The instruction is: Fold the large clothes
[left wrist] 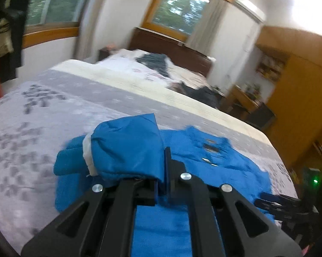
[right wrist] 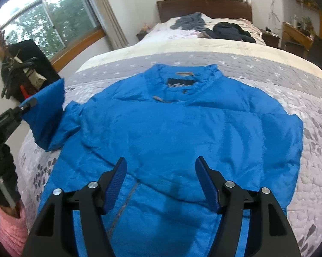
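Note:
A large blue jacket lies spread flat on the grey patterned bedspread, collar toward the headboard. Its left sleeve is lifted off the bed, and my left gripper is shut on the sleeve's cuff end, which shows a white lining. The left gripper also appears at the left edge of the right wrist view. My right gripper hovers open over the jacket's lower front near the zipper, with nothing between its blue pads. In the left wrist view the right gripper is at the lower right.
Dark clothes and a grey garment lie near the wooden headboard. A dark rack with hanging items stands left of the bed under the window. A wooden desk and cabinets stand right.

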